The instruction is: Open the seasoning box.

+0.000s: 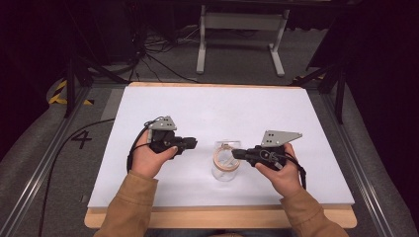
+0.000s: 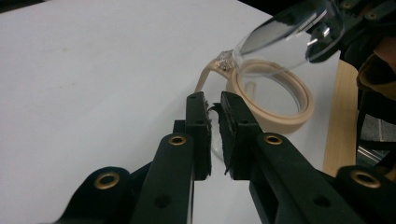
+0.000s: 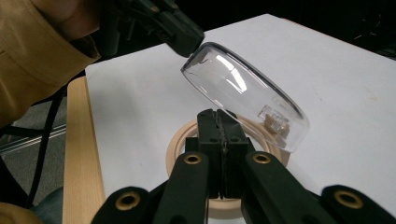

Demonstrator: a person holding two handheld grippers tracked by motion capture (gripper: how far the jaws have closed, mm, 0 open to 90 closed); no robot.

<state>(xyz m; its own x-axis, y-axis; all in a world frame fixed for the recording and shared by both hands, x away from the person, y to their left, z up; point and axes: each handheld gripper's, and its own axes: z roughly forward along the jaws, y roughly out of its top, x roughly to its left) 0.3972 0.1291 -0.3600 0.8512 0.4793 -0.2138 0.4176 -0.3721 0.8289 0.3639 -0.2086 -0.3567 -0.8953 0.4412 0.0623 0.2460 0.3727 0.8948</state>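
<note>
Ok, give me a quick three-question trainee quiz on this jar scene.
1. True or false: the clear lid lies closed flat on the jar's beige rim.
2. Which tool meets the beige rim? A) left tool B) right tool C) neither
3. What colour is the table cover?
Key: 1 false, the lid is tilted open; 2 B; 3 white.
</note>
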